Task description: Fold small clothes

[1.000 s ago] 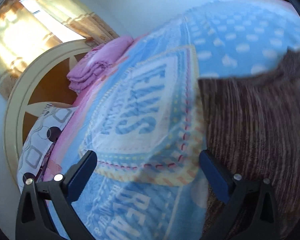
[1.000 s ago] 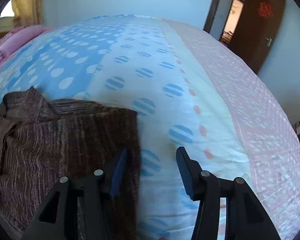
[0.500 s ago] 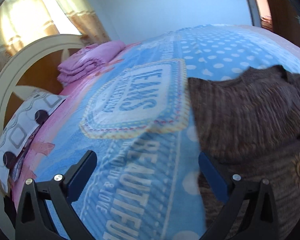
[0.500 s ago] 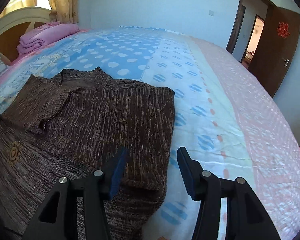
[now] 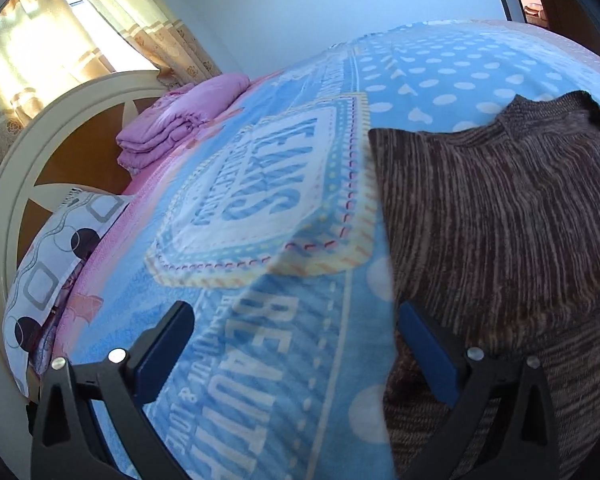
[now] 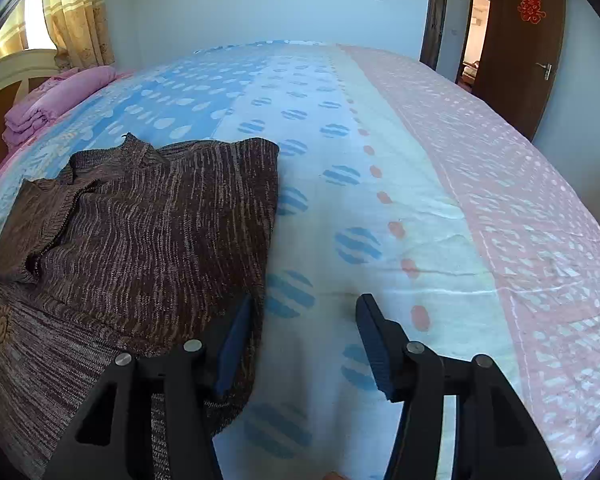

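A brown knitted sweater lies on the bed, its collar end folded down over the body. In the left wrist view it fills the right side. My left gripper stands wide open above the blue bedspread, its right finger at the sweater's left edge and nothing between the pads. In the right wrist view the sweater lies at the left. My right gripper is open and its jaws are opening; its left finger hangs over the sweater's right edge, with only the bedsheet between the fingers.
A folded pink blanket and a patterned pillow lie by the cream headboard at the left. A brown door stands past the bed's far right corner. The bedsheet stretches flat to the right of the sweater.
Both grippers have drawn back from the sweater, so much more of it shows in each view. It now lies flat with its top part folded over. Both grippers hold nothing throughout.
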